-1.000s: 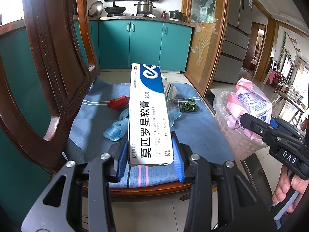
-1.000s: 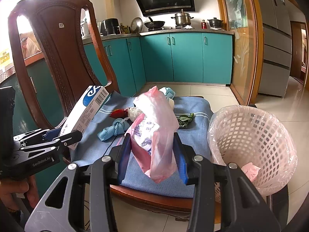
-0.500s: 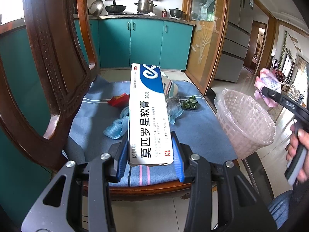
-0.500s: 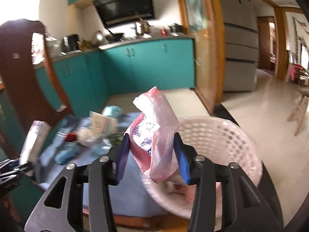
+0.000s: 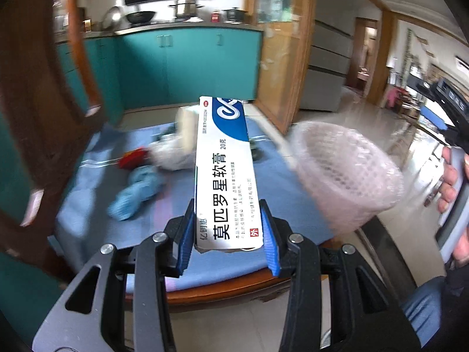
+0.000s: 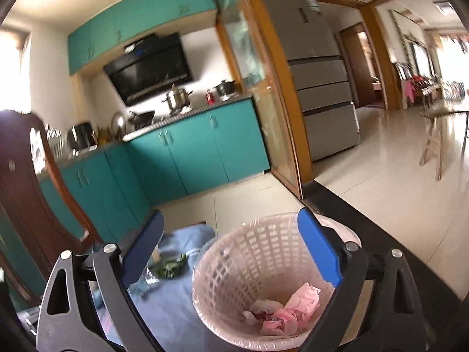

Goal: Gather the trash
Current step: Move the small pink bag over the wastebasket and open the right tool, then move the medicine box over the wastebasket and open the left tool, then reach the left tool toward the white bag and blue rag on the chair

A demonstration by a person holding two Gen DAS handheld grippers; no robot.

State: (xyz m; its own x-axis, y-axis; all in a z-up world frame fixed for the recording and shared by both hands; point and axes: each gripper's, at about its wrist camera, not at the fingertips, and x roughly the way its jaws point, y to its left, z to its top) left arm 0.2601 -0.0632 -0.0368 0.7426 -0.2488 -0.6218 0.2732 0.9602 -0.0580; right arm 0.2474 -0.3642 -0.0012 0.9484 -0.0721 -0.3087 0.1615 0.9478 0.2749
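Observation:
My left gripper (image 5: 227, 234) is shut on a long white and blue ointment box (image 5: 224, 173), held above the blue cushion (image 5: 93, 193) of a wooden chair. The pale pink mesh bin (image 5: 346, 176) stands to its right. My right gripper (image 6: 231, 252) is open and empty above the bin (image 6: 234, 252). The crumpled pink plastic bag (image 6: 290, 311) lies inside the bin. A blue cloth scrap (image 5: 136, 193), a red wrapper (image 5: 133, 158) and a clear plastic bag (image 5: 173, 152) lie on the cushion. Green leaf scraps (image 6: 170, 267) lie there too.
The carved wooden chair back (image 5: 38, 88) rises at the left. Teal kitchen cabinets (image 6: 190, 152) and a grey fridge (image 6: 319, 73) stand behind. Tiled floor (image 6: 395, 199) spreads to the right.
My right gripper swung over the bin, opened and let the pink bag drop into it. My left gripper, still holding the box, shifted right toward the bin.

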